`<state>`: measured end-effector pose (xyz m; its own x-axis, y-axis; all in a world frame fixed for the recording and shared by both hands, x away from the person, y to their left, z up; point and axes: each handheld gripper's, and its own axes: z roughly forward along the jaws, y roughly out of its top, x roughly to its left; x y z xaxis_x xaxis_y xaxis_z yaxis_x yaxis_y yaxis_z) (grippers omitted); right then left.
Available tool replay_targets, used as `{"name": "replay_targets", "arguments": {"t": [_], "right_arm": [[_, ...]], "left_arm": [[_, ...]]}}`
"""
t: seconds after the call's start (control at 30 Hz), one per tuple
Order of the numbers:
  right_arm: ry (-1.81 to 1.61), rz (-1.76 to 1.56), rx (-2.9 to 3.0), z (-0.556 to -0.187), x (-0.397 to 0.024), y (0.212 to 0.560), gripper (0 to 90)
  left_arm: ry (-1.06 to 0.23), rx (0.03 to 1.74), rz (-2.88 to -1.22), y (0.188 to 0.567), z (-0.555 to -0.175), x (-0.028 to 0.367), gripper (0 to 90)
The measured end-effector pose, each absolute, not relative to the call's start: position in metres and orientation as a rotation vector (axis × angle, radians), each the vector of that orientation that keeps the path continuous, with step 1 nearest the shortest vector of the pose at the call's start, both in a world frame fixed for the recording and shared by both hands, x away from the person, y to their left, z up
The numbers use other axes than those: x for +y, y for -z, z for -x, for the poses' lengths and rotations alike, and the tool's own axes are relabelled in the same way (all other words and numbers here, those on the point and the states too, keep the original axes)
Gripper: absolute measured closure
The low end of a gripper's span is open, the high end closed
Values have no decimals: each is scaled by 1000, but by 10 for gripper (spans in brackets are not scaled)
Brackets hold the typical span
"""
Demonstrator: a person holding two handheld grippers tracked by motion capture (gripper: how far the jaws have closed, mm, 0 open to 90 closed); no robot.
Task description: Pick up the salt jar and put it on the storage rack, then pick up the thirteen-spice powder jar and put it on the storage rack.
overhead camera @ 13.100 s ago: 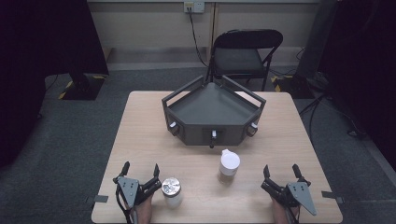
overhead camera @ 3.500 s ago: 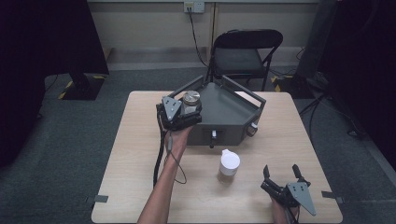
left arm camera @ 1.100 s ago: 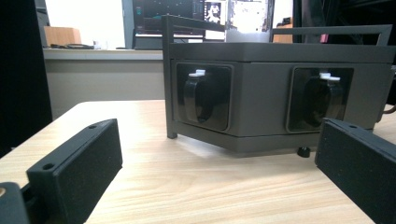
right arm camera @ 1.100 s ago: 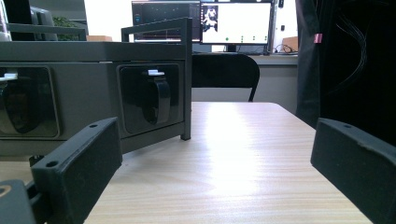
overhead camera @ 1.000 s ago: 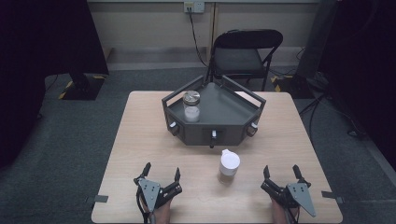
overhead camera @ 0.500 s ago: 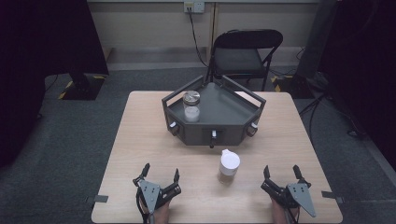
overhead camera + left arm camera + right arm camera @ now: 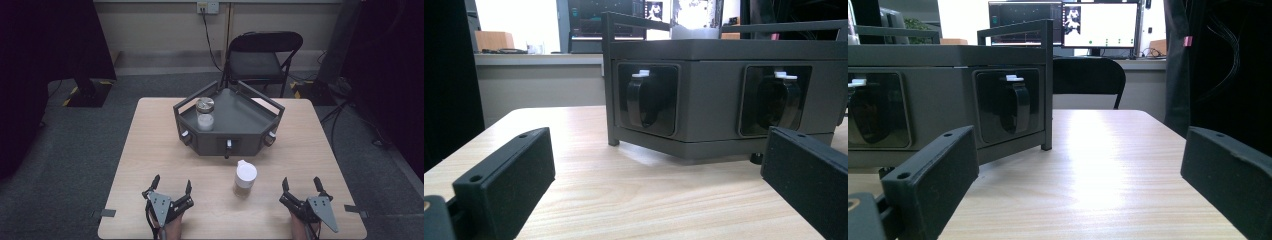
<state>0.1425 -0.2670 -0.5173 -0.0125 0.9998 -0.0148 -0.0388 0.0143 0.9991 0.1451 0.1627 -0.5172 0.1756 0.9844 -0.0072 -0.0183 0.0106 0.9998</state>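
A black folding metal chair [image 7: 265, 57] stands on the grey carpet [image 7: 85, 150] just beyond the far edge of the light wooden desk [image 7: 150, 145]. On the far wall, a white power outlet [image 7: 208, 7] has a black cable [image 7: 212, 42] hanging down from it toward the chair. In the right gripper view, two lit computer monitors [image 7: 1100, 25] stand side by side on a far counter behind the chair.

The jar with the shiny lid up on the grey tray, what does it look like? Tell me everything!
The jar is small, with clear sides that look like glass or plastic and a round silvery metal-looking lid, shut on top. Something white fills its lower part. It stands upright on the left part of the dark grey tray, near the tray's left rail. Nothing holds it: the left gripper rests open near the table's near edge, far from the jar.
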Motion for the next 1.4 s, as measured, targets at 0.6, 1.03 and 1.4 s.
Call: {"name": "replay_targets", "arguments": {"t": [0.6,1.03,1.4], "right_arm": [[-1223,-1167,1201,-143,-267,517,2],[-1224,-1173,1204,-144,-267,516,0],[-1268,-1140,1269,-146,-268,499,0]], "left_arm": [[-1082,1069,-1268,517,-145,162,2],[-1084,1072,-1272,516,-145,162,2],[-1078,1077,-1277,515,-148,162,2]]}}
